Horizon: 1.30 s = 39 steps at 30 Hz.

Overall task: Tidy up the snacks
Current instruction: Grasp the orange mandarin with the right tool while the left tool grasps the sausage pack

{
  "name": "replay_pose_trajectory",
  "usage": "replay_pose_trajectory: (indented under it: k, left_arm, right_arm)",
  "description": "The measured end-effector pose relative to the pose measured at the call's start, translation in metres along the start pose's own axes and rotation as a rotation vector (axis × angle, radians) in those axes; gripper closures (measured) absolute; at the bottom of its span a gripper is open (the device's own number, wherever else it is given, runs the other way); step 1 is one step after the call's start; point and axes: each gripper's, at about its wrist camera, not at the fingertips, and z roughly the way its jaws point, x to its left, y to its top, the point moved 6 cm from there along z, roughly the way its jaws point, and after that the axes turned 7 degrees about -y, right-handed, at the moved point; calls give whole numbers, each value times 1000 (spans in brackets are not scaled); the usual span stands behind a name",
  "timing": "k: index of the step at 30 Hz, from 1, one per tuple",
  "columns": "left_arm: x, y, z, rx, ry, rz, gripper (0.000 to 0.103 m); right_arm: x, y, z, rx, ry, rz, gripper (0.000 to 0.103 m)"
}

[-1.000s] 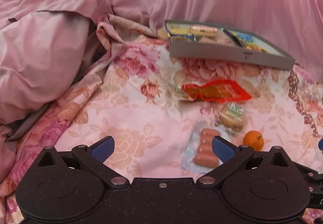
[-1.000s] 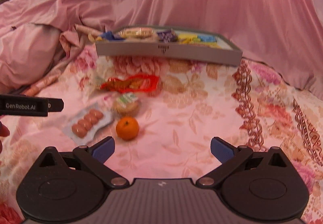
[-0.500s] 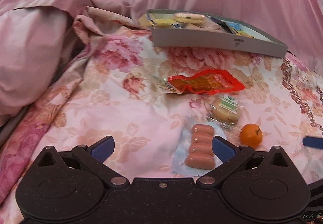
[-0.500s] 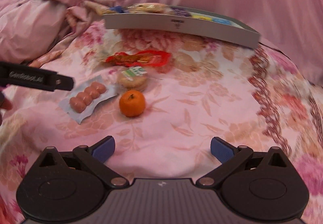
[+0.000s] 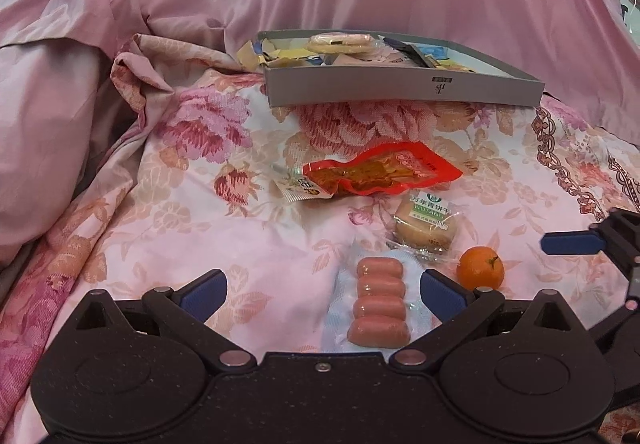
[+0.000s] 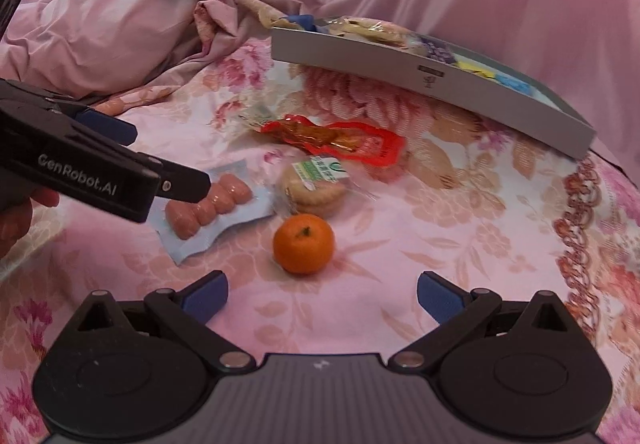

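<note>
A pack of small sausages (image 5: 379, 302) (image 6: 208, 206) lies on the floral bedspread, right of centre between the fingers of my open left gripper (image 5: 322, 290). Beyond it sit a wrapped round biscuit (image 5: 427, 227) (image 6: 314, 188), a red snack pouch (image 5: 380, 174) (image 6: 340, 138) and a mandarin (image 5: 480, 268) (image 6: 303, 243). My open right gripper (image 6: 322, 294) hovers just short of the mandarin, nothing between its fingers. The left gripper (image 6: 108, 156) reaches over the sausages in the right wrist view. A grey box (image 5: 400, 90) (image 6: 400, 64) holding several snacks stands at the back.
Rumpled pink bedding (image 5: 60, 104) (image 6: 100, 16) piles up on the left and behind the box. A person's hand (image 6: 16, 216) holds the left gripper. Open bedspread lies to the right of the mandarin (image 6: 460, 224). A blue fingertip of the right gripper (image 5: 572, 243) shows at the right edge.
Both grippers have moved forward and lower toward the snacks. The sausages now lie between the left fingers, and the mandarin is much nearer the right gripper. Both stay open.
</note>
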Motion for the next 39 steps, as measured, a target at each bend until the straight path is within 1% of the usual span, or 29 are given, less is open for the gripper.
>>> replay_pose_trajectory:
  k: [4, 8, 12, 15, 17, 19, 20, 22, 23, 25, 26, 28, 33, 38, 39]
  left_arm:
    - [2, 0, 2, -1, -5, -14, 1]
    - [3, 0, 3, 3, -37, -30, 1]
    - [2, -1, 4, 3, -60, -38, 1]
    - [1, -1, 4, 3, -76, -42, 1]
    - [-1, -1, 4, 5, -81, -38, 1]
    - [-2, -2, 4, 8, -87, -30, 1]
    - [-3, -2, 4, 9, -91, -26, 1]
    - [-5, -2, 3, 9, -101, -17, 1]
    - [-6, -2, 3, 10, -106, -10, 1]
    - [-9, -3, 4, 17, -116, 7, 1]
    - [-11, -4, 4, 23, -123, 21, 1]
    - [-16, -6, 5, 37, -136, 49, 1]
    - [-27, -14, 11, 86, -160, 121, 1]
    - [-34, -20, 24, 140, -149, 183, 2]
    - [-34, -20, 27, 141, -144, 198, 2]
  right_arm:
    - [2, 4, 10, 9, 36, -1, 0]
    - [4, 8, 20, 24, 87, 18, 1]
    - [4, 14, 25, 1, 112, 12, 9]
    - [0, 15, 27, -3, 120, 35, 14]
    - [-3, 15, 27, -2, 129, 57, 18]
    - [-5, 15, 28, -4, 135, 69, 27]
    - [-5, 15, 28, -7, 133, 70, 29]
    - [-5, 15, 27, -12, 131, 71, 41]
    - [-6, 15, 27, -14, 130, 72, 44]
    - [-6, 14, 25, -15, 129, 76, 58]
    - [-7, 13, 24, -14, 135, 80, 62]
    - [-8, 12, 22, -14, 139, 91, 64]
    - [-13, 7, 13, -23, 132, 117, 64]
    - [-18, 0, 0, -32, 121, 152, 64]
    - [-19, -2, -2, -31, 119, 156, 64]
